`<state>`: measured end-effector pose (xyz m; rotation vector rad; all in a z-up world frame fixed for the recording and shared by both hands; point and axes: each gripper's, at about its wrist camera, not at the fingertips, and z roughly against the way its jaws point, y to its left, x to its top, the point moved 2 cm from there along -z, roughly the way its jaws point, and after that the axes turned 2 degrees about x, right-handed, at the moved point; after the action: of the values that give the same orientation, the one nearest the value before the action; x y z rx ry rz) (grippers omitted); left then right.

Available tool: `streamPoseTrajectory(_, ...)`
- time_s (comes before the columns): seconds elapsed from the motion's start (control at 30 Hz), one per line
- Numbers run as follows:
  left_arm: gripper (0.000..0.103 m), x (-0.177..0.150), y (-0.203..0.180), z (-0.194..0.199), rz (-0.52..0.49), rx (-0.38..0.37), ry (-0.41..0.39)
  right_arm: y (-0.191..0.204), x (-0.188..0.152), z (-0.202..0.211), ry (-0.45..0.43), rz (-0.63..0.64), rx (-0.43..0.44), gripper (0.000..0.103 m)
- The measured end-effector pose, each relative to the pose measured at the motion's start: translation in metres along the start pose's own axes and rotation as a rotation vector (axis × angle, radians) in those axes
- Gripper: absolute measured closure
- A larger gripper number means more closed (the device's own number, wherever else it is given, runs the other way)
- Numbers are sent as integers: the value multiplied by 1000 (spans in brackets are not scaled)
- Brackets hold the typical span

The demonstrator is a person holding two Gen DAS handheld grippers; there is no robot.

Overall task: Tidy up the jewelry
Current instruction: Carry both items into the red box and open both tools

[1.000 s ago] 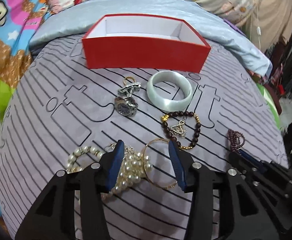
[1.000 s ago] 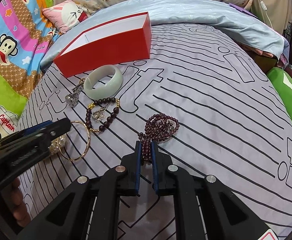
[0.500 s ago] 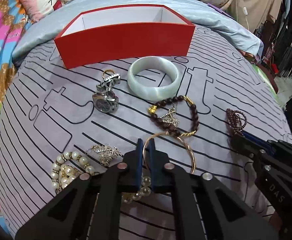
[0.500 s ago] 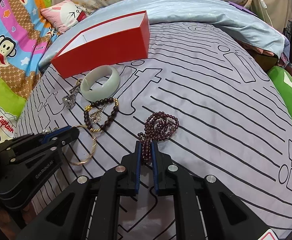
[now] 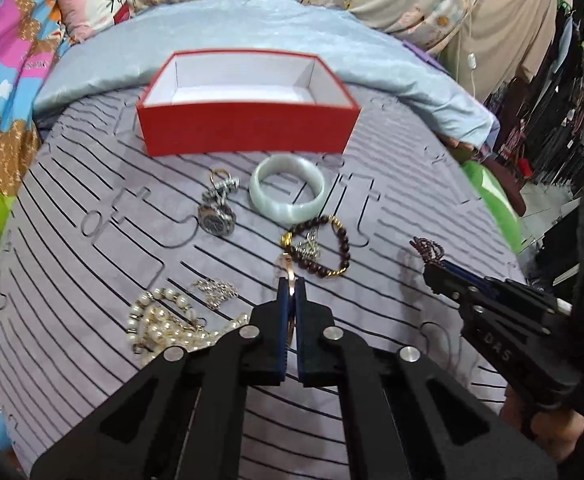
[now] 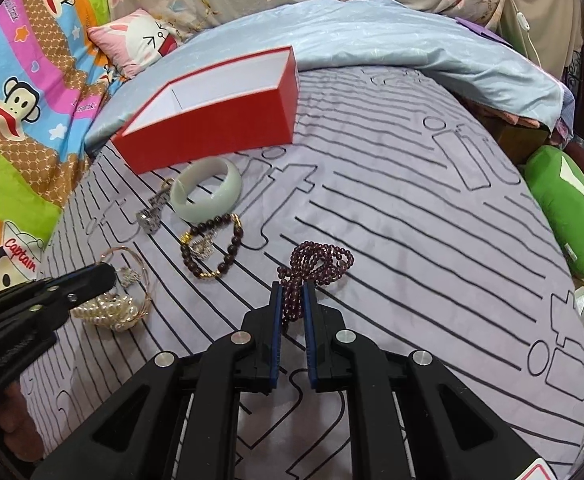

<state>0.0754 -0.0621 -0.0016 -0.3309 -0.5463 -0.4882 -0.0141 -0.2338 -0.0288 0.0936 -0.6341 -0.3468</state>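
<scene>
Right gripper [image 6: 292, 292]: jaws closed on a strand of the purple bead necklace [image 6: 320, 262], whose coil lies on the grey striped bedsheet [image 6: 412, 240] just ahead. Left gripper [image 6: 99, 278]: enters from the left edge, tip at a thin gold bangle [image 6: 125, 254], above a heap of pearls [image 6: 109, 310]. Dark bead bracelet [image 6: 211, 248]: flat, a silver pendant inside its loop. Pale green bangle [image 6: 205, 190]: just behind it. Wristwatch [image 6: 151, 212]: left of the bangle. Red box [image 6: 211, 128]: open, white inside, farther back. Green cushion [image 6: 572, 216]: at the right edge.
</scene>
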Motion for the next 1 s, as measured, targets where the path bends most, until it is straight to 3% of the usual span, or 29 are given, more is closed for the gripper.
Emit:
streamPoseTrajectory(0.27,102,28,-3,38,-29,-12,-86,9,24,16,-48,32,33,94)
streamPoseTrajectory(0.43,102,61,4,47,-22,-17,-145,19,61,21,-83,57,98,94)
streamPoseTrajectory(0.57,102,100,16,44,-3,-28,-182,33,110,19,-116,79,162,94)
streamPoseTrajectory(0.77,102,170,34,14,31,-32,-210,63,179,-4,-170,154,157,94)
streamPoseTrajectory(1.0,102,223,59,-54,62,-7,-175,75,227,-76,-105,162,142,94)
